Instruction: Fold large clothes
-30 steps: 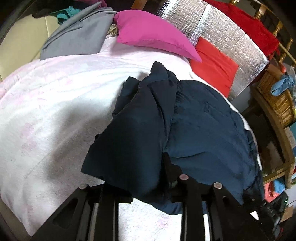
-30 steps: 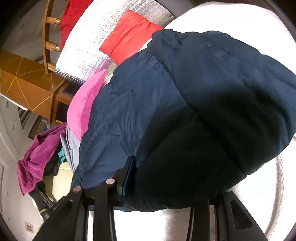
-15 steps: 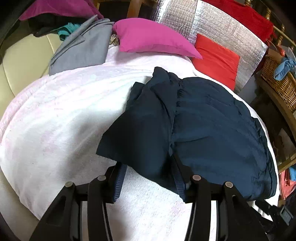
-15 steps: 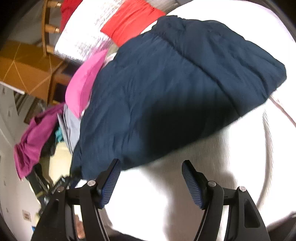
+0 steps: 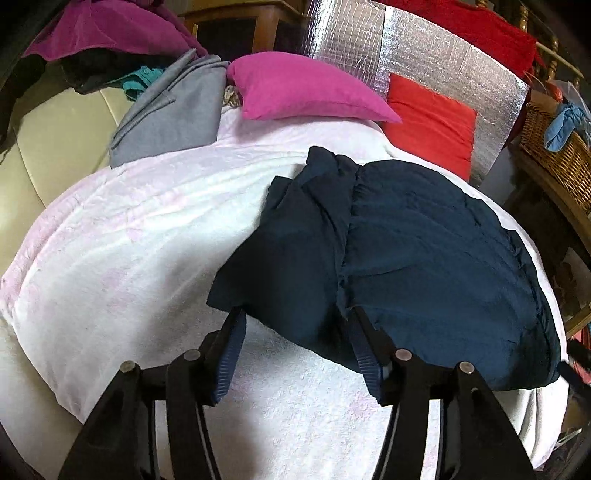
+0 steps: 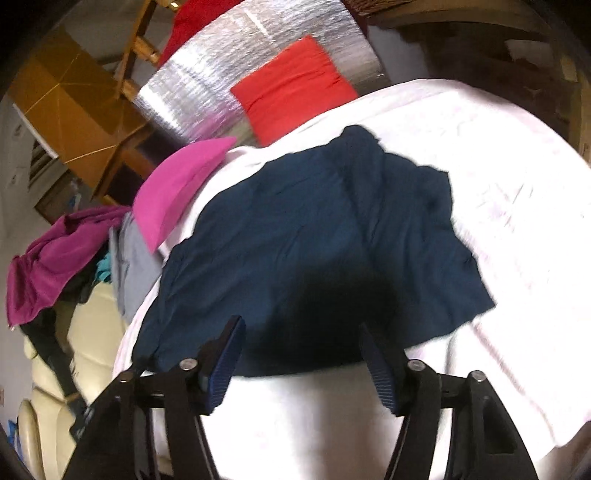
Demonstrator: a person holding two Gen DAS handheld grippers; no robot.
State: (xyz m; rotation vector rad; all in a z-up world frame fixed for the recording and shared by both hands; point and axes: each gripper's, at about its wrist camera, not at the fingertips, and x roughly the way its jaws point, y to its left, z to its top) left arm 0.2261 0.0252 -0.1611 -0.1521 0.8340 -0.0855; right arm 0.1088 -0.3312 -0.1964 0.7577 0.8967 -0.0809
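A dark navy padded jacket (image 5: 424, 266) lies folded in a bundle on a white and pale pink blanket (image 5: 129, 240). My left gripper (image 5: 297, 317) sits at the jacket's near edge with its jaws opening. The cloth edge shows between the blue pads, which do not press on it. In the right wrist view the same jacket (image 6: 295, 240) lies flat on the blanket (image 6: 517, 184). My right gripper (image 6: 300, 326) hovers above its near edge, its jaws closing a little with nothing gripped between them.
A pink pillow (image 5: 303, 92), a red cushion (image 5: 432, 118) and a silver foil panel (image 5: 406, 48) stand behind the jacket. A grey garment (image 5: 173, 110) and a magenta one (image 5: 110, 33) lie at the far left. A wicker basket (image 5: 554, 162) stands to the right.
Both grippers have let go of the jacket and drawn back from it. The right one rose, so the whole jacket now shows lying on the blanket.
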